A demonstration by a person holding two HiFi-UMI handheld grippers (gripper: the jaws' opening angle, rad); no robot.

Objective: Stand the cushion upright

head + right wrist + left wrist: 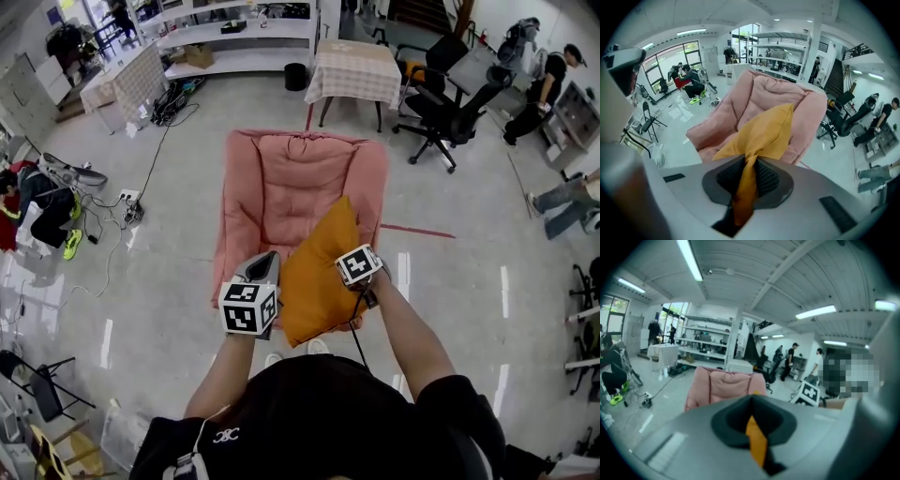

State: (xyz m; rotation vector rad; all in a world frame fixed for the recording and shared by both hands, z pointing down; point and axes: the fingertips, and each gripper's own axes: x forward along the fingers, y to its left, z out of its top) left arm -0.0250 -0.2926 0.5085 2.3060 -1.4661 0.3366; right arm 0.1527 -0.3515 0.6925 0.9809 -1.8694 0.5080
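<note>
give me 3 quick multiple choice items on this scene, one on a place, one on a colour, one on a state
1. Where is the cushion? A in a basket; B on a bed; C held up at the pink chair.
2. What colour is the cushion? A orange-yellow; B blue; C green.
3. How do the jaws of the right gripper stand? A wide apart, empty; B shut on the cushion's fabric; C shut on nothing.
Answers: 1 C, the left gripper and the right gripper hold it in front of the chair; 2 A, plain in every view; 3 B, the right gripper view shows fabric pinched between them.
</note>
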